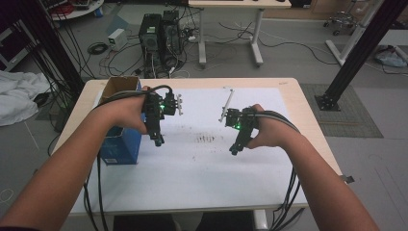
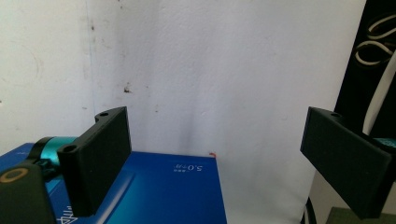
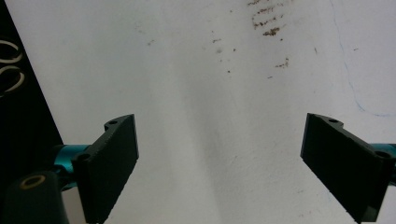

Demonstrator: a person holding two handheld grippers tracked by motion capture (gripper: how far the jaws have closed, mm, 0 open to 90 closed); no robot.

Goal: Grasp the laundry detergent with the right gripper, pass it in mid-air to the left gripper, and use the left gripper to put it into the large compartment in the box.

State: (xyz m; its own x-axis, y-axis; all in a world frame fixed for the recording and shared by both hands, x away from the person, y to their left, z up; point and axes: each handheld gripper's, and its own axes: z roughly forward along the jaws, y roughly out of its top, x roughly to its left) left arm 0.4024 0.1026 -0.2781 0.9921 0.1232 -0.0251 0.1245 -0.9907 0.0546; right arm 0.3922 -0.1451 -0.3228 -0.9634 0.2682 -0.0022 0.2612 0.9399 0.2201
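Each of the person's hands holds a black gripper over a white sheet [image 1: 202, 168] that covers the table. My left gripper [image 1: 158, 140] points down at the sheet beside a blue box [image 1: 120, 144]. In the left gripper view its jaws [image 2: 217, 126] stand wide apart with nothing between them, and the blue box's top [image 2: 173, 191] lies just below. My right gripper [image 1: 234, 149] hovers right of centre. Its jaws [image 3: 219, 126] are open too, with bare sheet between them.
A patch of brown specks [image 1: 206, 138] marks the sheet between the two grippers, and it is near the top of the right gripper view [image 3: 268, 21]. The blue box carries an open cardboard top [image 1: 120, 85]. Cables trail off the table's front edge. Computer towers [image 1: 159, 36] stand on the floor beyond.
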